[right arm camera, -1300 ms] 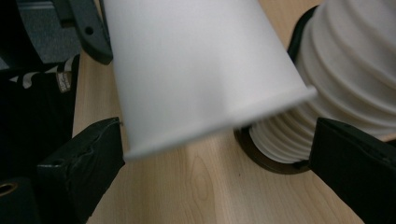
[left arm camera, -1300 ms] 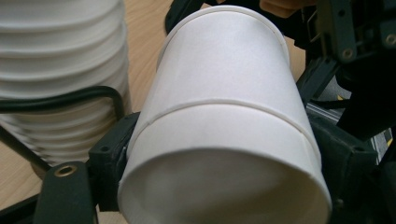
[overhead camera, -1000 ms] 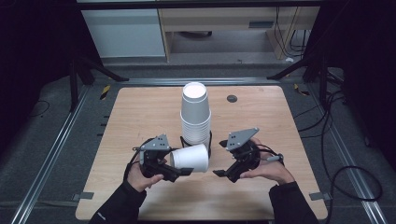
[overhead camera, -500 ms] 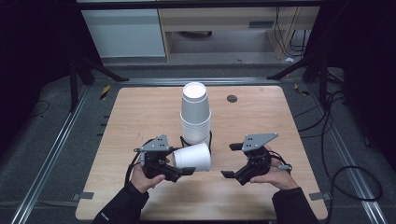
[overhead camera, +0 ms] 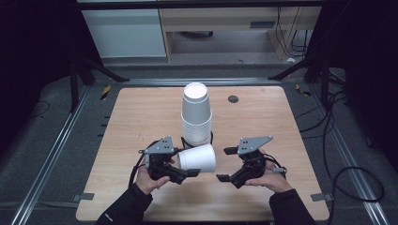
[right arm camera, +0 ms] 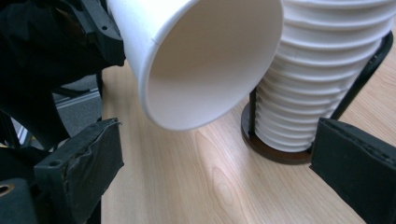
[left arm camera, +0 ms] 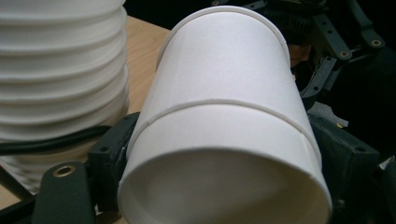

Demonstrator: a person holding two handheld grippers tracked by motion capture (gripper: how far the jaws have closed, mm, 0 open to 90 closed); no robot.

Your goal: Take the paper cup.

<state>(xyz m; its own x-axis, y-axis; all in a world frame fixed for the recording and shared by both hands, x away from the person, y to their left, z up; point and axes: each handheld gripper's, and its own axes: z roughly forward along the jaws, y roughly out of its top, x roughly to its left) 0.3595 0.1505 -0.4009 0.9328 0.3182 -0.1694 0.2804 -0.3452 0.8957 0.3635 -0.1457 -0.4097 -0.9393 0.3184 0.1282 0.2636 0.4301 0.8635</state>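
**Cup held sideways, mouth toward right gripper**

High view: paper cup point(overhead camera: 197, 159) lay on its side in left gripper point(overhead camera: 180, 171), pinched near its base, lifted just off table point(overhead camera: 141, 112). Long axis ran across the table, base at left hand point(overhead camera: 151, 177), open mouth aimed at right gripper point(overhead camera: 226, 164). Right gripper sat just beside the mouth, apart from it, jaws spread wide after just opening, nothing between them. Right hand point(overhead camera: 267, 177) nearer the rim, left hand nearer the base. Stack of cups point(overhead camera: 197, 115) stood upright, mouths down, in a black holder point(overhead camera: 197, 140) directly behind the held cup, near mid-table. Small dark disc point(overhead camera: 233, 99) lay further back, well apart.

Left gripper view: cup point(left arm camera: 224, 116) sat clamped between the two black jaws, closed end nearest the camera, body running away toward the other gripper point(left arm camera: 336, 46). Stack point(left arm camera: 60, 70) stood close at left, cable across its lower part.

Right gripper view: cup mouth point(right arm camera: 210, 65) faced the camera, above and between the spread jaws, touching neither. Stack point(right arm camera: 322, 79) just beside the rim at right, contact hard to tell. Holder base ring point(right arm camera: 275, 151) rested on the wood.

Judged key relation: rim lay straight ahead of right gripper, axis roughly in line with it, so a short forward reach would likely meet the rim.
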